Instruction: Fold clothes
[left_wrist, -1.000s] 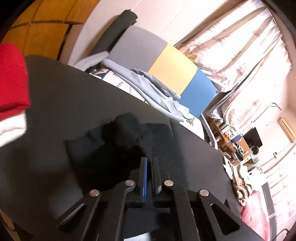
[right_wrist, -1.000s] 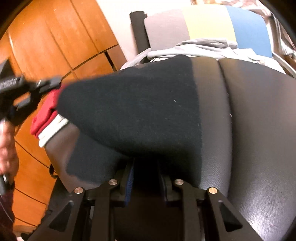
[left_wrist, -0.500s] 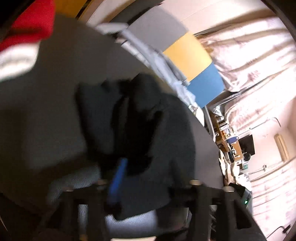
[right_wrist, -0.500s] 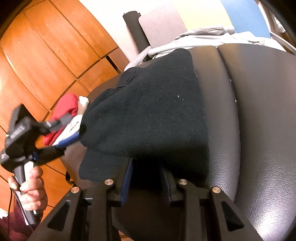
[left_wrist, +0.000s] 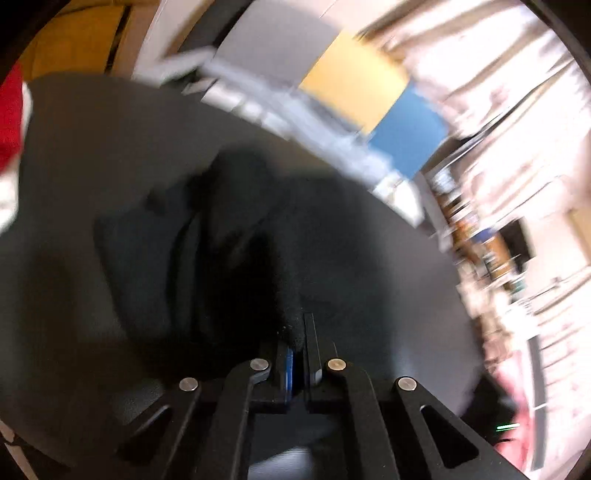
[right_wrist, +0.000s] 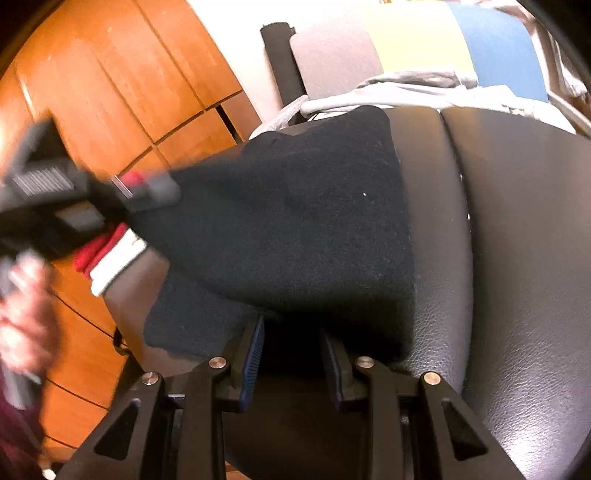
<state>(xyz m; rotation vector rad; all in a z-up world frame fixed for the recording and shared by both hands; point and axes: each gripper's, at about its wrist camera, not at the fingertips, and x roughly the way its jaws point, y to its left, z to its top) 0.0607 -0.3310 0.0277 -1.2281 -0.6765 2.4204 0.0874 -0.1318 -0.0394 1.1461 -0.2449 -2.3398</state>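
Black garment (right_wrist: 295, 221) between both tools

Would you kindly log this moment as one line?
left hand-held gripper: shut on black garment | right hand-held gripper: pinching it | surface: black cushion

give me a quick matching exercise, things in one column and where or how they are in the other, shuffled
Things:
1. black garment
2. red and white folded clothes
3. grey garment
4. left tongs

Place or state:
A. draped on the striped chair behind
B. spread over the black leather seat
C. shut on black cloth
D. stacked at the seat's left edge

Pairs: 1-B, 2-D, 3-A, 4-C
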